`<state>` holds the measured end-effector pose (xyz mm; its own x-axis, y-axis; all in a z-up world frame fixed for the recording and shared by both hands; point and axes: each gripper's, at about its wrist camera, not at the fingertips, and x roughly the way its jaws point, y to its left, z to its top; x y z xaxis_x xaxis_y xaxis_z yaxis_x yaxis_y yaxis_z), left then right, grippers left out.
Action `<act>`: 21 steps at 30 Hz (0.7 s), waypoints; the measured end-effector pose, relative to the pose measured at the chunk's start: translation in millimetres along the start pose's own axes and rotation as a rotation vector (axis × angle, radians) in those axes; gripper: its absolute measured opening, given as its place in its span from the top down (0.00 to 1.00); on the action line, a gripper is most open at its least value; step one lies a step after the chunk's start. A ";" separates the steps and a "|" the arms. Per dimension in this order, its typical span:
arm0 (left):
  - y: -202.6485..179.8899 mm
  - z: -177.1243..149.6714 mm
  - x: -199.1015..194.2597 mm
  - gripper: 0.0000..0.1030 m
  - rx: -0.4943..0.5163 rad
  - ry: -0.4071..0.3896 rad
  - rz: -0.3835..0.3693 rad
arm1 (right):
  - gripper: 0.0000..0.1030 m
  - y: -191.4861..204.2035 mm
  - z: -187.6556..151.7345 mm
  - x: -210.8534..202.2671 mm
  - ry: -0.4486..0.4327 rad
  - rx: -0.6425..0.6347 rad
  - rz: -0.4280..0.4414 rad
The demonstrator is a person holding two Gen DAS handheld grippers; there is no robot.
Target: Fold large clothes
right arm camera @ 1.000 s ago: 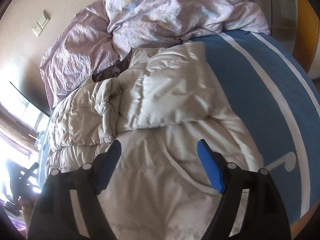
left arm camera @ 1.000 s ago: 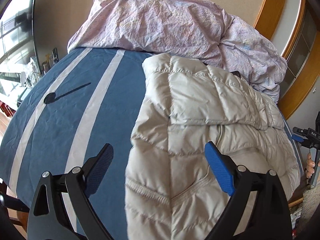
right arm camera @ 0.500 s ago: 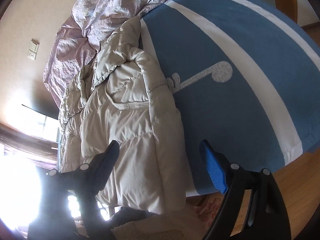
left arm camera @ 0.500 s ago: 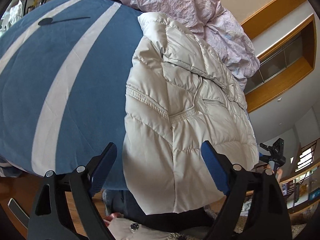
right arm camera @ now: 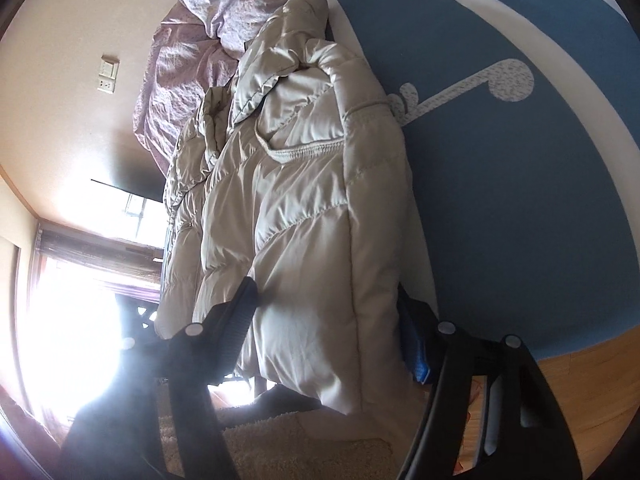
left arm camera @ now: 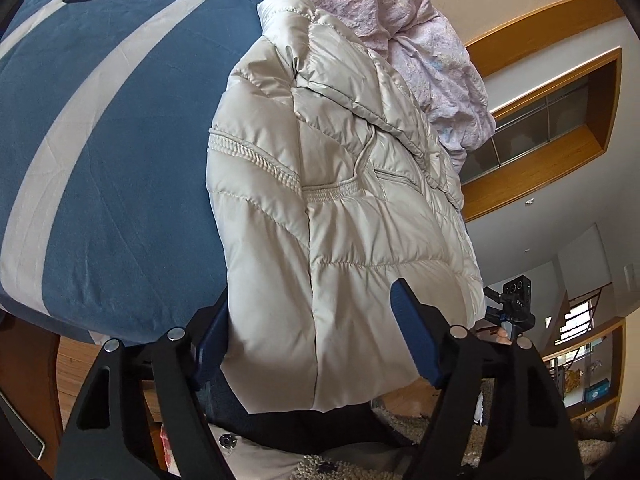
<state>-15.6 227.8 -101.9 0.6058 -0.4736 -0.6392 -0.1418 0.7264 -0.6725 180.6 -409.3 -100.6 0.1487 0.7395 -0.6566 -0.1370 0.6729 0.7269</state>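
Jacket [left arm camera: 352,216], a pale beige quilted puffer, lies lengthwise on the bed [left arm camera: 120,184] with its hem hanging over the near edge. In the left wrist view the left gripper [left arm camera: 316,344] sits at 6 o'clock with its blue-padded fingers [left arm camera: 412,336] spread wide, one on each side of the hanging hem; the left pad is partly hidden behind the fabric, and I cannot tell whether either pad presses the cloth. In the right wrist view the right gripper [right arm camera: 328,332] is likewise at 6 o'clock, fingers [right arm camera: 242,312] wide apart and straddling the same hem of the jacket [right arm camera: 304,216], the right pad tucked behind the jacket's edge.

Beyond the hem, an elastic ribbed band crosses the jacket near its middle, and above that a folded sleeve or panel lies over the body toward 12 o'clock. The bed's blue cover with broad white stripes spreads to 9 o'clock in the left view and to 2 o'clock in the right view [right arm camera: 520,200], where a white music-note print [right arm camera: 508,80] lies just beside the jacket. Farthest away, a crumpled lilac duvet [left arm camera: 384,12] is heaped at the head of the bed, touching the jacket's far end. At 4 o'clock in the left view, a small black device [left arm camera: 516,300] on a stand is visible past the jacket.
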 end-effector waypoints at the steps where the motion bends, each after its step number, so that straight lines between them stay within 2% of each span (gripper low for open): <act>1: -1.2 -2.4 -0.3 0.30 0.004 0.002 0.005 | 0.36 1.3 -0.7 0.6 0.004 -0.005 0.002; 3: -4.3 -5.7 -3.2 0.37 0.023 0.013 0.064 | 0.36 2.9 -1.4 0.7 0.009 -0.011 0.000; 5: -5.2 -6.9 -6.9 0.38 0.012 0.029 0.100 | 0.36 3.8 -1.8 0.7 0.016 -0.015 -0.002; 8: -5.0 -6.0 -6.9 0.38 -0.005 0.047 0.105 | 0.36 7.9 -2.4 4.3 0.026 -0.026 0.002; 12: -4.7 -3.2 1.0 0.38 -0.041 0.054 0.057 | 0.36 8.9 -4.3 9.6 0.025 -0.030 0.035; 14: -6.5 -4.5 4.0 0.45 -0.037 0.052 0.064 | 0.36 7.8 -6.3 11.4 0.018 -0.022 0.063; 16: -4.5 -5.2 5.8 0.61 -0.050 0.049 0.069 | 0.37 7.4 -8.9 12.5 0.011 -0.019 0.081; 17: -2.6 -5.4 5.4 0.70 -0.058 0.043 0.061 | 0.47 8.2 -10.3 13.3 0.008 -0.022 0.079; 18: -1.5 -5.6 4.0 0.73 -0.064 0.030 0.046 | 0.59 8.5 -11.5 15.4 0.012 -0.019 0.065; 20: -3.8 -5.3 -1.4 0.82 -0.049 -0.003 0.036 | 0.68 8.0 -12.9 17.3 0.016 -0.012 0.052; 21: -6.8 -4.9 -4.8 0.83 -0.036 -0.022 0.041 | 0.72 8.6 -13.6 16.2 0.009 -0.015 0.046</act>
<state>-21.3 222.7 -96.1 0.6161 -0.4326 -0.6582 -0.1945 0.7263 -0.6593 168.6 -391.3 -107.7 0.1333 0.7698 -0.6242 -0.1583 0.6383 0.7533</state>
